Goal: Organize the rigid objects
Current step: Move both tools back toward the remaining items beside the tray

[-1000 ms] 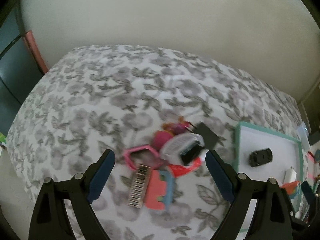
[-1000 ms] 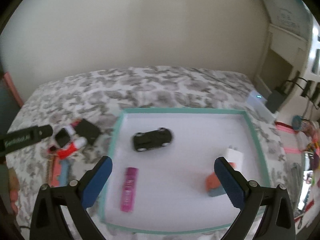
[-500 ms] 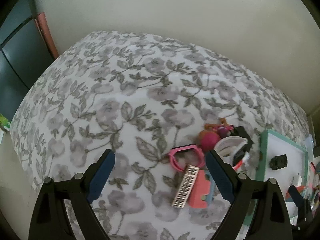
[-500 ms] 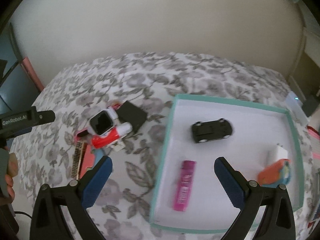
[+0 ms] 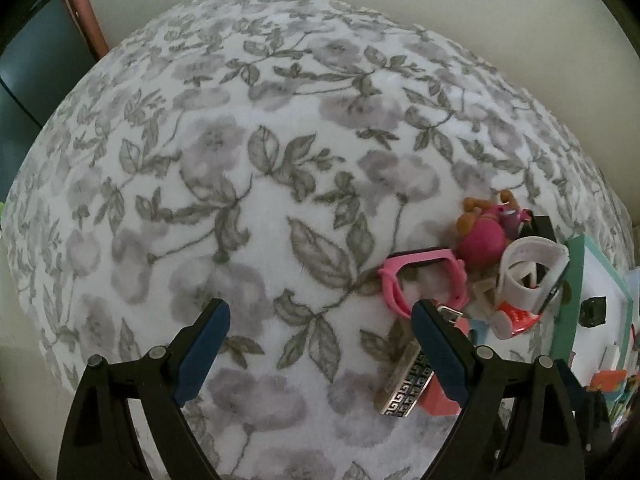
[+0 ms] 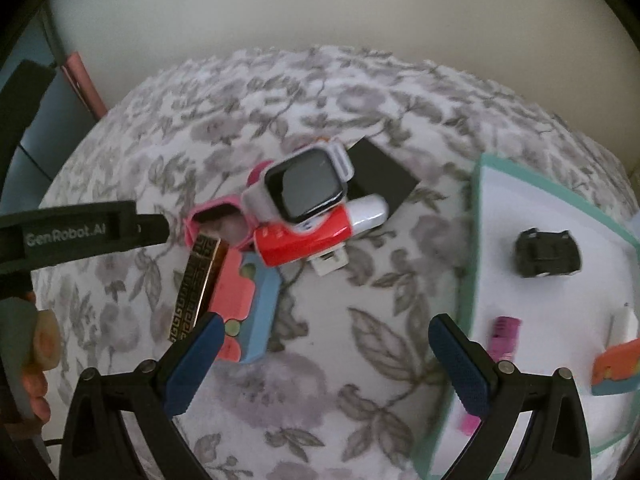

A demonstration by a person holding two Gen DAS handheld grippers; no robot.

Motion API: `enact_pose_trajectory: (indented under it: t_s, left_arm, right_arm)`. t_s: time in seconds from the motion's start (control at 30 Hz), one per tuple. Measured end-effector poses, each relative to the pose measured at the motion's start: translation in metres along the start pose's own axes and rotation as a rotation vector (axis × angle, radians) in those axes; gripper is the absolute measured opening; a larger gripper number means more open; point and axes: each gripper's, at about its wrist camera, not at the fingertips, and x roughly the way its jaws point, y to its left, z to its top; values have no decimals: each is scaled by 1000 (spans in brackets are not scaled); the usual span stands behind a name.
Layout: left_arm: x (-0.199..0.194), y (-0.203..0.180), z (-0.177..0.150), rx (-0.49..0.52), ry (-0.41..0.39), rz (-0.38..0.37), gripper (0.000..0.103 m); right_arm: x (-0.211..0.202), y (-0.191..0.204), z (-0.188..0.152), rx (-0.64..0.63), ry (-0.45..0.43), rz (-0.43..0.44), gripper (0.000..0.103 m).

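Overhead, both grippers (image 5: 320, 322) (image 6: 324, 334) hang released above grey-floral bedspread (image 5: 248, 168) beside plain wall (image 6: 320, 12).

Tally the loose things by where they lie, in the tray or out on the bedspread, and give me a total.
In the tray: 4 (black toy car, pink stick, white plug, orange and blue block)
On the bedspread, as far as the pile shows: 7 (watch, pink strap, patterned bar, pink and blue block, red and white gadget, black card, pink toy figure)
Total: 11

One smartwatch (image 6: 306, 188), one pink watch strap (image 5: 424, 280), one patterned metal bar (image 6: 196, 284), two coral-and-blue toy blocks (image 6: 248, 304), one black toy car (image 6: 546, 254), one teal-rimmed tray (image 6: 476, 216), one pink ball (image 5: 480, 242)
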Motion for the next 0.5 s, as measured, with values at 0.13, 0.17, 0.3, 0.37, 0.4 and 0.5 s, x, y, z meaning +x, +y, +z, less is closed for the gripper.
enact_pose_trajectory:
  t_s: [0.13,0.17,0.3,0.37,0.4,0.5]
  left_arm:
    - [5,3,0,-15,15,2,92]
    - [5,4,0,-18,18,0,92]
    - [5,3,1,-12,16,-1,92]
    - [4,3,1,-11,12,1,92]
    - [4,3,1,-12,11,1,92]
    - [3,5,4,-19,7,7,92]
  right_arm:
    - [14,5,1,21,33,14,103]
    - [16,6,1,28,30,27,103]
    - [20,12,5,47,29,42,103]
    - [24,14,6,50,38,52,103]
    - [25,15,6,48,39,53,103]
    - [22,19,6,28,36,33,103]
